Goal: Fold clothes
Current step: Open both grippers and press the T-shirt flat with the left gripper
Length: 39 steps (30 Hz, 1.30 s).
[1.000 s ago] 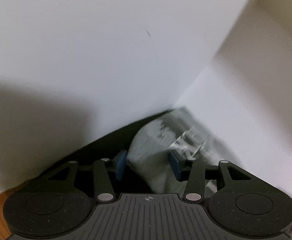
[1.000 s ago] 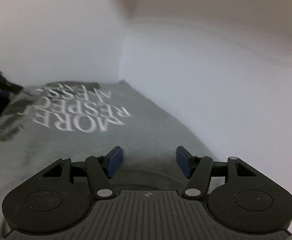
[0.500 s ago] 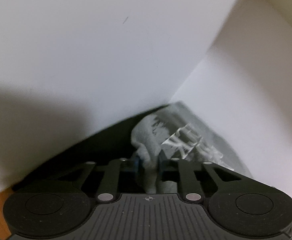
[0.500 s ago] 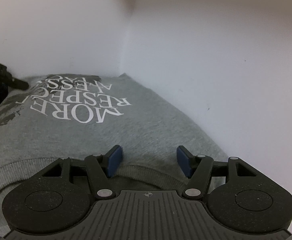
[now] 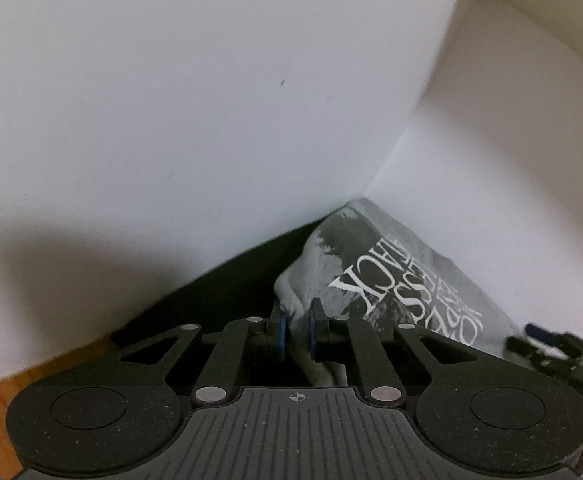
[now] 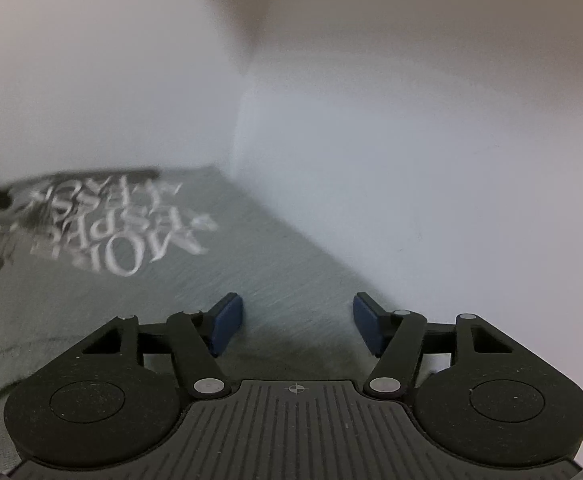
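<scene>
The left gripper (image 5: pixel 296 330) was pinched tight on a bunched edge of the grey shirt (image 5: pixel 403 280), which lay in the corner between two white walls (image 5: pixel 211 100). Only that view showed the black surface (image 5: pixel 227 288) beside the cloth. The right gripper (image 6: pixel 297 322) hovered spread wide over the shirt, gripping nothing; its view was blurred, so the white lettering (image 6: pixel 123 236) was perhaps "MORE".

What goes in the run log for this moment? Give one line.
task: fold clothes | left gripper: shut on shirt edge | right gripper: open above shirt, nothing held | surroundings: white walls
</scene>
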Each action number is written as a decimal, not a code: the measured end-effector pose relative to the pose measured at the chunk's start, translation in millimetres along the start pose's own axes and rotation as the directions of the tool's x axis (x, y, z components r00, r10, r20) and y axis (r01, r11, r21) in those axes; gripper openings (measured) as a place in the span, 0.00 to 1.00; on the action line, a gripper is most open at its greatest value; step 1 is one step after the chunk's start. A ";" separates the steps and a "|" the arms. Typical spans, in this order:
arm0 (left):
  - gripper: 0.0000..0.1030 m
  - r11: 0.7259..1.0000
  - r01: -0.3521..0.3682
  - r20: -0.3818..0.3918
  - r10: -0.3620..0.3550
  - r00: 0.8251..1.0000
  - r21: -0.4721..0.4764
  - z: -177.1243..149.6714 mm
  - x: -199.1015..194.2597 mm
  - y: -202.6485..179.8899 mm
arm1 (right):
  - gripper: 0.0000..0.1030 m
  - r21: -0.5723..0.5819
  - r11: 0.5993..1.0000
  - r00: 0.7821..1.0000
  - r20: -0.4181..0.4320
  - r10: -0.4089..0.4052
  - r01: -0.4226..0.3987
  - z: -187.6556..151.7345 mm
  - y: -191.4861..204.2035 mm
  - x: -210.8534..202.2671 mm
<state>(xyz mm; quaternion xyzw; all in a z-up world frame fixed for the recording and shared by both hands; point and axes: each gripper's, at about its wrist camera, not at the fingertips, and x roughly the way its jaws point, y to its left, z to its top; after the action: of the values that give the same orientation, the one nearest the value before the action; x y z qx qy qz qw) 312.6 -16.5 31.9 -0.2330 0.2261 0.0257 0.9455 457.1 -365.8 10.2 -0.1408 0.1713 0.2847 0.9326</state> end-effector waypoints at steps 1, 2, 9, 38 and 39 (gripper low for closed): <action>0.11 1.000 -0.006 0.005 0.006 1.000 0.006 1.5 0.0 -1.2 | 0.59 0.012 1.000 1.000 0.005 -0.005 0.005 0.9 -4.4 -1.8; 0.11 1.000 -0.005 -0.001 0.005 1.000 0.002 2.4 1.6 -1.1 | 0.59 0.024 1.000 1.000 0.009 -0.011 0.011 1.7 -8.7 -3.6; 0.23 0.996 -0.076 0.029 0.075 0.997 0.037 -2.5 -22.4 -3.7 | 0.38 0.062 0.998 0.999 -0.052 0.013 -0.009 -11.6 -33.5 11.1; 0.34 0.939 -0.091 -0.102 0.131 0.986 0.332 -20.8 -14.4 -12.8 | 0.47 -0.145 0.926 0.937 -0.021 0.349 -0.348 12.9 138.5 -90.9; 0.34 0.940 -0.089 -0.102 0.129 0.986 0.330 -20.2 -10.0 -12.7 | 0.49 -0.148 0.925 0.936 -0.026 0.350 -0.350 11.8 142.5 -89.8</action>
<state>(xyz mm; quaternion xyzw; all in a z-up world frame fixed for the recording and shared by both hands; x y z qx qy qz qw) 297.2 -36.4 25.9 -0.0625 0.2971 0.0264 0.9524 307.4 -291.2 33.2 -0.1779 0.1712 0.4585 0.8537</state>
